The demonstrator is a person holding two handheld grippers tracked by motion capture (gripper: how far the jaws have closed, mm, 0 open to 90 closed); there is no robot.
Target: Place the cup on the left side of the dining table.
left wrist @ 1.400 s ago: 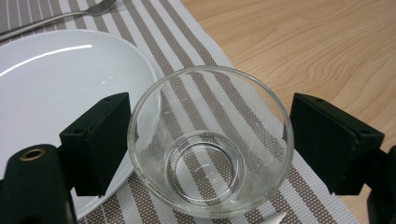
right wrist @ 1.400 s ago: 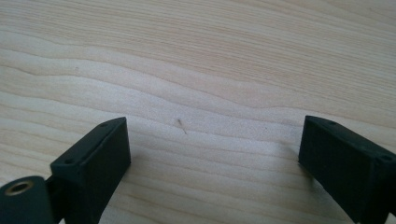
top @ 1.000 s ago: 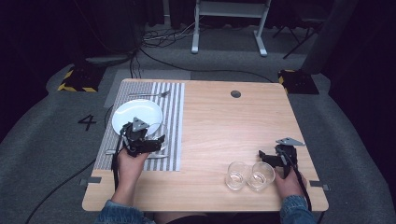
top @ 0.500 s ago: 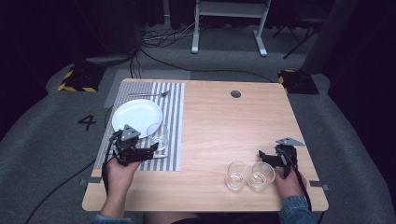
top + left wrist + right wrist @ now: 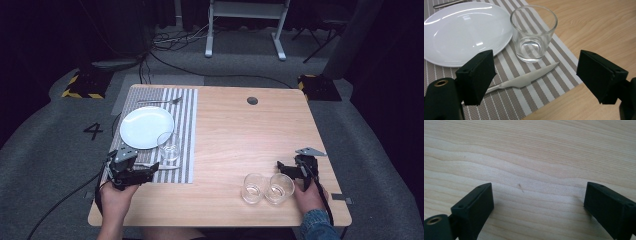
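A clear glass (image 5: pixel 169 146) (image 5: pixel 534 32) stands upright on the striped placemat (image 5: pixel 186 125) (image 5: pixel 554 82), just off the rim of a white plate (image 5: pixel 146 127) (image 5: pixel 461 32). A table knife (image 5: pixel 162 166) (image 5: pixel 524 80) lies on the mat in front of the glass. My left gripper (image 5: pixel 147 170) (image 5: pixel 535 65) is open at the mat's near left corner, a little short of the knife, with nothing between its jaws. Near the table's right front, my right gripper (image 5: pixel 286 167) (image 5: pixel 537 190) is open over bare wood, beside two more empty glasses (image 5: pixel 253 187) (image 5: pixel 279 187).
A fork (image 5: pixel 160 101) (image 5: pixel 449 3) lies on the mat beyond the plate. The wooden table (image 5: pixel 240 135) has a round cable hole (image 5: pixel 252 100) at the back. The two glasses by my right gripper stand close to the front edge.
My left gripper has drawn back toward the table's near left edge, away from the plate and the glass, which stays standing on the mat. The right gripper has kept still.
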